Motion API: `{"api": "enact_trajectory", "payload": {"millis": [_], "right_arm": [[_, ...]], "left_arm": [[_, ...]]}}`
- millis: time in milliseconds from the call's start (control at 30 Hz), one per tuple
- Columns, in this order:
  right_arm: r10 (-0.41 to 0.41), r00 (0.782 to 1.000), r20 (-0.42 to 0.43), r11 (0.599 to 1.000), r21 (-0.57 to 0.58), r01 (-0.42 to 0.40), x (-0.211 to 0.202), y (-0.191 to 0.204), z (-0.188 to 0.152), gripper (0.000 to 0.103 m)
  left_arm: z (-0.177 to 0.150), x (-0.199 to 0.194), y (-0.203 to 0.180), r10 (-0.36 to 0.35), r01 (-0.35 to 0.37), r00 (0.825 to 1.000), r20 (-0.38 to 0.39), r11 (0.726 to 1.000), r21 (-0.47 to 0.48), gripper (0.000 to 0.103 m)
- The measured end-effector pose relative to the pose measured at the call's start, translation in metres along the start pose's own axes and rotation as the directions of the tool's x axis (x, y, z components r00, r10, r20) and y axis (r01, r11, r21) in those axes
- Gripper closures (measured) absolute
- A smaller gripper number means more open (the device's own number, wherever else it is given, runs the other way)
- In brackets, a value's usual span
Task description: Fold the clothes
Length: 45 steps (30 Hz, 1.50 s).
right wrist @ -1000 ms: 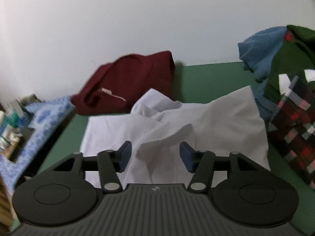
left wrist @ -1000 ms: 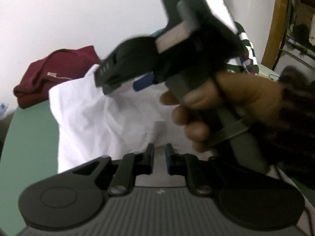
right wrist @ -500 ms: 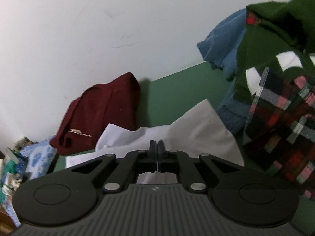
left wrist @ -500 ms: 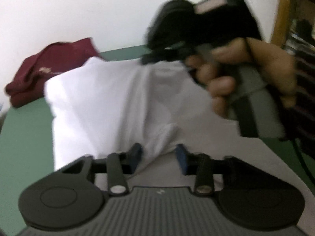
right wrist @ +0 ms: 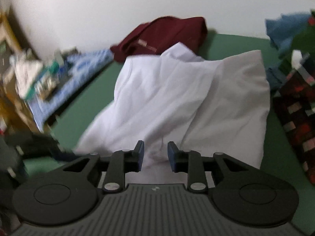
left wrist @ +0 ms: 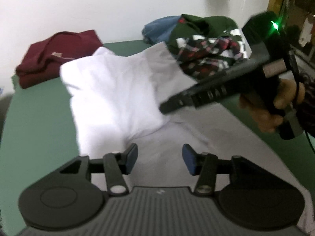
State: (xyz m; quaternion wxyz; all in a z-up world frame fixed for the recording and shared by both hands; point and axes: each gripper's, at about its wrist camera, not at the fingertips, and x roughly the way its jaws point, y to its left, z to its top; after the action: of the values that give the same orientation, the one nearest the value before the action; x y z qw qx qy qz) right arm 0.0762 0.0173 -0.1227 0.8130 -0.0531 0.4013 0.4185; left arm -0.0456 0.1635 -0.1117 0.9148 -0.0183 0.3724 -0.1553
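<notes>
- The green worktop (right wrist: 236,45) filled both views; a maroon garment (right wrist: 169,33) lay at upper centre.
- The white garment (right wrist: 177,90) lay mid-frame, now doubled over, where a second earlier it was rumpled.
- The left tool (left wrist: 159,158) was opening, its jaws clear of cloth.
- The right tool (right wrist: 155,156), clamped shut half a second before, was opening over a ridge of fabric; I judged this fold released.

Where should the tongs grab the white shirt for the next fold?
Probably the raised ridge of the white shirt nearest the right tongs, coming in low from the near edge. The cloth bunches there, so there is a pinchable fold, while the far part lies flatter on the green surface.
</notes>
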Motion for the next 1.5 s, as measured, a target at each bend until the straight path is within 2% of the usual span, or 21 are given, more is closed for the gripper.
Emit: {"api": "enact_trajectory", "payload": {"millis": [67, 200, 333, 433, 500, 533, 567, 600, 667, 767, 833, 967, 1033, 1067, 1167, 1267, 1300, 1367, 1433, 1467, 1500], "right_arm": [[-0.022, 1.000, 0.022, 0.999, -0.047, 0.023, 0.005, 0.005, -0.003, 0.077], [-0.071, 0.997, 0.032, 0.988, -0.132, 0.074, -0.002, 0.014, -0.005, 0.099], [-0.095, 0.994, 0.058, 0.990, -0.100, 0.101, -0.026, 0.006, -0.008, 0.099], [-0.148, 0.989, 0.026, 0.985, -0.080, 0.150, -0.026, -0.003, -0.013, 0.099], [-0.148, 0.989, -0.005, 0.987, -0.060, 0.148, -0.023, -0.006, -0.013, 0.097], [-0.148, 0.989, -0.021, 0.988, -0.050, 0.147, -0.021, -0.008, -0.013, 0.094], [-0.137, 0.991, -0.007, 0.990, -0.014, 0.137, -0.022, -0.011, -0.010, 0.084], [-0.120, 0.992, 0.032, 0.992, 0.042, 0.119, -0.024, -0.016, -0.003, 0.070], [-0.111, 0.988, 0.108, 0.985, 0.143, 0.095, -0.025, -0.026, 0.010, 0.056], [-0.187, 0.963, 0.193, 0.957, 0.256, 0.135, -0.008, -0.045, 0.035, 0.059], [-0.234, 0.948, 0.213, 0.934, 0.321, 0.159, 0.012, -0.060, 0.050, 0.059], [-0.257, 0.944, 0.208, 0.923, 0.342, 0.175, 0.047, -0.073, 0.065, 0.061], [-0.250, 0.950, 0.187, 0.932, 0.313, 0.184, 0.054, -0.071, 0.068, 0.100], [-0.259, 0.950, 0.176, 0.934, 0.294, 0.201, 0.054, -0.068, 0.069, 0.102], [-0.290, 0.931, 0.223, 0.935, 0.273, 0.225, 0.032, -0.065, 0.071, 0.103], [-0.380, 0.894, 0.236, 0.897, 0.329, 0.295, 0.016, -0.080, 0.075, 0.103], [-0.396, 0.892, 0.218, 0.889, 0.334, 0.314, 0.018, -0.086, 0.075, 0.103], [-0.405, 0.897, 0.179, 0.881, 0.340, 0.330, 0.023, -0.093, 0.072, 0.103], [-0.381, 0.910, 0.164, 0.879, 0.369, 0.301, 0.022, -0.094, 0.067, 0.100], [-0.369, 0.916, 0.157, 0.878, 0.384, 0.287, 0.021, -0.095, 0.064, 0.093], [-0.356, 0.922, 0.150, 0.876, 0.398, 0.273, 0.020, -0.096, 0.061, 0.081]], "left_arm": [[-0.002, 0.001, 0.003, 0.016, -0.017, 1.000, -0.013, 1.000, -0.017, 0.051], [-0.013, 0.001, 0.001, 0.034, -0.036, 0.999, -0.040, 0.998, -0.052, 0.051], [-0.021, -0.011, -0.006, -0.012, 0.008, 0.999, -0.042, 0.996, -0.088, 0.050], [-0.021, -0.019, -0.016, -0.026, 0.024, 0.999, -0.022, 0.996, -0.083, 0.044], [-0.021, -0.026, -0.019, -0.029, 0.028, 0.999, -0.014, 0.997, -0.077, 0.038], [-0.020, -0.030, -0.020, -0.028, 0.027, 1.000, -0.010, 0.997, -0.073, 0.035], [-0.022, -0.032, -0.020, -0.018, 0.017, 1.000, -0.013, 0.998, -0.067, 0.031], [-0.023, -0.034, -0.020, -0.008, 0.007, 1.000, -0.016, 0.998, -0.062, 0.028], [-0.025, -0.033, -0.018, 0.024, -0.026, 0.999, -0.032, 0.998, -0.061, 0.028], [-0.028, -0.026, -0.015, 0.059, -0.064, 0.996, -0.062, 0.995, -0.074, 0.029], [-0.029, -0.022, -0.015, 0.076, -0.082, 0.994, -0.072, 0.994, -0.074, 0.029], [-0.030, -0.019, -0.018, 0.093, -0.098, 0.993, -0.076, 0.992, -0.078, 0.029], [-0.031, -0.019, -0.020, 0.105, -0.110, 0.992, -0.074, 0.992, -0.069, 0.029], [-0.032, -0.018, -0.022, 0.109, -0.114, 0.991, -0.075, 0.991, -0.064, 0.029], [-0.033, -0.018, -0.025, 0.105, -0.109, 0.992, -0.072, 0.993, -0.053, 0.028], [-0.033, -0.014, -0.031, 0.096, -0.099, 0.993, -0.068, 0.995, -0.035, 0.026], [-0.033, -0.013, -0.033, 0.091, -0.094, 0.994, -0.067, 0.995, -0.032, 0.025], [-0.033, -0.011, -0.036, 0.086, -0.088, 0.994, -0.069, 0.996, -0.023, 0.020], [-0.033, -0.010, -0.037, 0.087, -0.088, 0.994, -0.073, 0.996, -0.012, 0.020], [-0.034, -0.011, -0.037, 0.088, -0.089, 0.993, -0.075, 0.996, -0.005, 0.020], [-0.034, -0.012, -0.036, 0.087, -0.087, 0.993, -0.077, 0.996, -0.002, 0.020]]}}
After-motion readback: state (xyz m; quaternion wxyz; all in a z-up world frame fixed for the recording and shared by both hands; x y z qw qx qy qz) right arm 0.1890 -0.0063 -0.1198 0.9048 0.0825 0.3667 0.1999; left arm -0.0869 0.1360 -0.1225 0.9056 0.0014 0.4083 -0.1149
